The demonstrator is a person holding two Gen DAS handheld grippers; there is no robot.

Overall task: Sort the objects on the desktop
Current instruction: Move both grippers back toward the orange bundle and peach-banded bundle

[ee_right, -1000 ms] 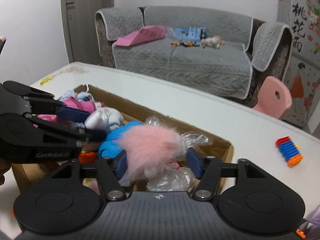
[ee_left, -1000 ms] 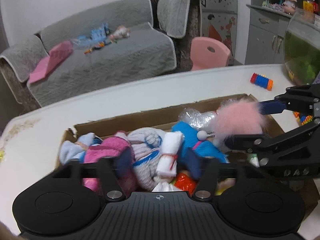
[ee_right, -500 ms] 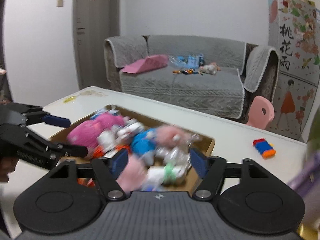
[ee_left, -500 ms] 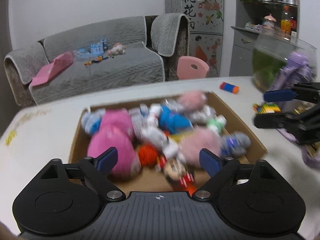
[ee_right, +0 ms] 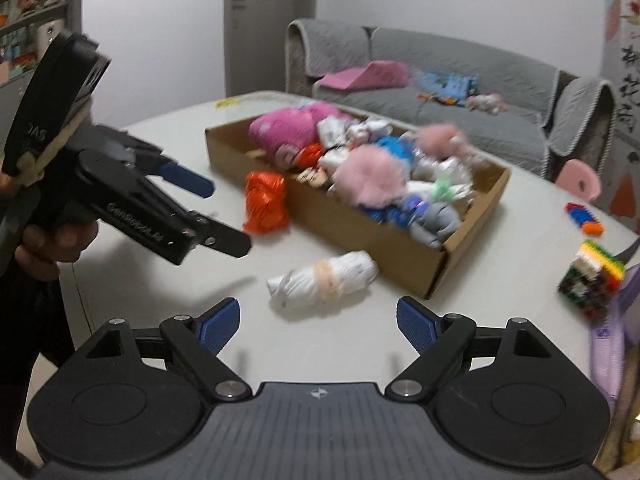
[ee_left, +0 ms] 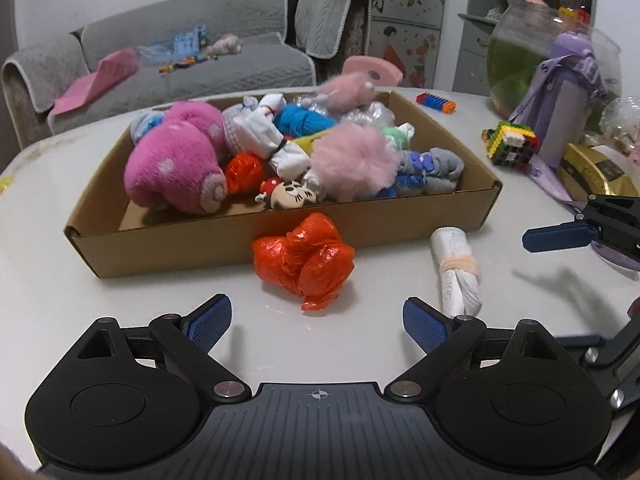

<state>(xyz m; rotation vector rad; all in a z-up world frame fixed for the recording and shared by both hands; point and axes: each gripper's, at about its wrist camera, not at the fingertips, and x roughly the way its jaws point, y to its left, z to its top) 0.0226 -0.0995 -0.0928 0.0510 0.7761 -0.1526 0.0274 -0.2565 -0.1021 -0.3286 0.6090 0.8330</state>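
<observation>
Both grippers stand over the white table, on the near side of a shallow cardboard box. The left gripper has its jaws spread wide, having just been opening, with nothing between the blue pads; a crumpled orange plastic bag lies on the table just ahead of it, against the box's front wall. The right gripper is likewise spread, its jaws having just been opening, and holds nothing; a rolled white cloth bound with a pale band lies on the table just ahead of its fingertips, near the box's corner. The box is filled with soft items: a pink plush toy, a pale pink pompom, blue yarn and rolled socks. A block cube and a purple bottle stand to the right, well apart from the box.
</observation>
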